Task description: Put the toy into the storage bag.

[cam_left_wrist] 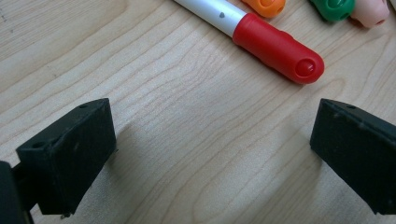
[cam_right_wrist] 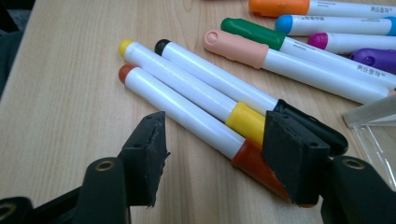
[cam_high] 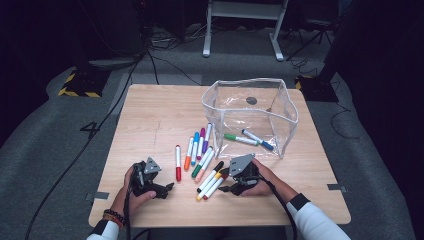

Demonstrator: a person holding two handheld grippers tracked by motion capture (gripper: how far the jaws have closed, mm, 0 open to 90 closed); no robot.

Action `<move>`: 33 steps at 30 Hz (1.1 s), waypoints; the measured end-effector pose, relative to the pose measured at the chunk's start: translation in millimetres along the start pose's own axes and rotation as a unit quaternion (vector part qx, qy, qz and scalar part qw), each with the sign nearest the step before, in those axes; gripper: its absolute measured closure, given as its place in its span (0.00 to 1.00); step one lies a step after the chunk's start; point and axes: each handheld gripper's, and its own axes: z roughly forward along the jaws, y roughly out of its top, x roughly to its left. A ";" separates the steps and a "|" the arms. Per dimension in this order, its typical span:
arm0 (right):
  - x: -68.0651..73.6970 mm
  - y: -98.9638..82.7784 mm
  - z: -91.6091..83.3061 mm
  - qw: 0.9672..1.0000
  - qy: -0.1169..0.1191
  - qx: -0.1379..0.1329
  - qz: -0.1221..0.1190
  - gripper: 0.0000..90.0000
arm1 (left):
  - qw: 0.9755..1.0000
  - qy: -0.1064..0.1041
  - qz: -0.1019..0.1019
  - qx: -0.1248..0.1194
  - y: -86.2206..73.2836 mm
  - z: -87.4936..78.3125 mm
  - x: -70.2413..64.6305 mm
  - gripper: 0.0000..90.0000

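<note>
The desk [cam_high: 150, 115] is pale wood grain; the pouch [cam_high: 250, 112] near its far right corner is clear plastic with white edging; the markers have white barrels; the one [cam_left_wrist: 261, 35] toward the left edge has a red cap; three by the near edge are capped yellow [cam_right_wrist: 245, 120], black [cam_right_wrist: 313, 128] and dark orange [cam_right_wrist: 250, 161]; both hand-held grippers, left [cam_high: 167, 189] and right [cam_high: 226, 189], are black.

Wooden table [cam_high: 150, 115], loose markers [cam_high: 200, 150], clear pouch [cam_high: 285, 115] holding two, left gripper [cam_high: 167, 188], right gripper [cam_high: 223, 181] at markers
</note>
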 end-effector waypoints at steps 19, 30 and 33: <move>22.5 -49.1 -37.1 0.998 0.045 0.022 0.030 0.60 | 1.000 -0.002 0.006 0.000 -0.4 -0.6 -1.1 0.01; 46.2 -59.3 -49.7 0.999 0.037 0.022 -0.003 0.68 | 1.000 -0.002 0.006 0.000 -0.5 -0.6 -1.1 0.01; 48.8 -56.1 -46.6 0.999 0.038 0.021 0.001 0.71 | 1.000 -0.002 0.006 0.000 -0.5 -0.6 -1.2 0.01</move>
